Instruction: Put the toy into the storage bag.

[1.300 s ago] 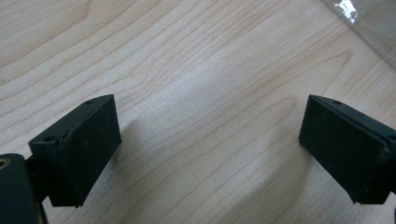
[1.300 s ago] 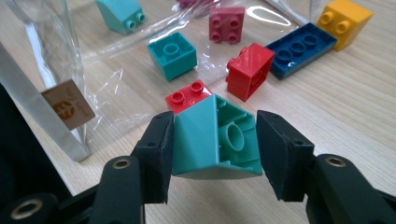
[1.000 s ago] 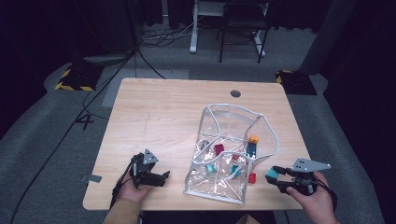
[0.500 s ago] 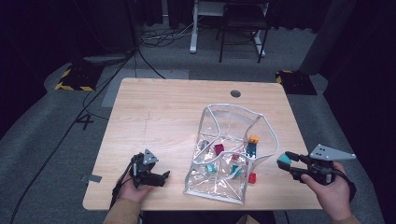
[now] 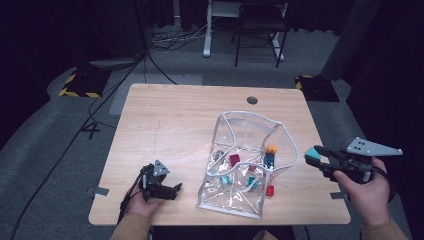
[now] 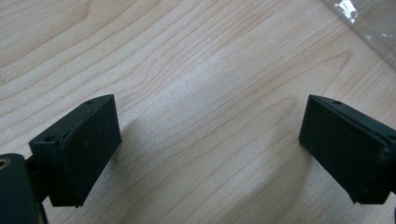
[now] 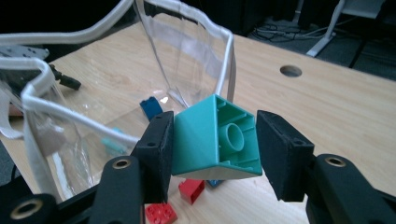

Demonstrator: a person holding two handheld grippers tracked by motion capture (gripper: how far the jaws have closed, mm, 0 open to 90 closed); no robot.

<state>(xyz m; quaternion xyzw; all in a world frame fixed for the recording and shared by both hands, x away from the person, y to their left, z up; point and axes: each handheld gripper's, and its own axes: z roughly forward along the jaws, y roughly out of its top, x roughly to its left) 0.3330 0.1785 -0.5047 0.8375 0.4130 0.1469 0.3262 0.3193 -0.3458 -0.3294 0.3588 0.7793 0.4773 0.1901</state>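
Table [image 5: 175, 115]: wood, mostly bare, cable hole [image 5: 252, 100] at the far side beyond the bag.

Clear plastic bag [image 5: 247, 160]: landmark. Sits right of centre on the table, white-trimmed mouth propped open and facing up, presumably so bricks can be dropped in from above. Several small bricks already inside: red, teal, blue, orange.

Right gripper [image 5: 315, 157]: just off the bag's right edge, raised off the table, clamped on a teal brick [image 7: 217, 140]. Brick is pinched by its two side faces, hollow underside toward the camera, tilted. Side grip leaves it free to fall clean once released, my read.

Left gripper [image 5: 172, 190]: left of the bag, low over the table, well apart from it. Jaws spread wide, nothing between them, bare wood under them in the left gripper view. Parked, looks like; not steadying the bag.

Loose red brick [image 5: 270, 190]: on the table just outside the bag's near right corner. Second red brick [image 7: 160, 213] next to it in the right gripper view.

In the way: the bag's right wall and floppy trim [image 7: 227, 51] stand between the held brick and the opening. Brick needs to clear that rim; unsupported wall could fold or shift if nudged.
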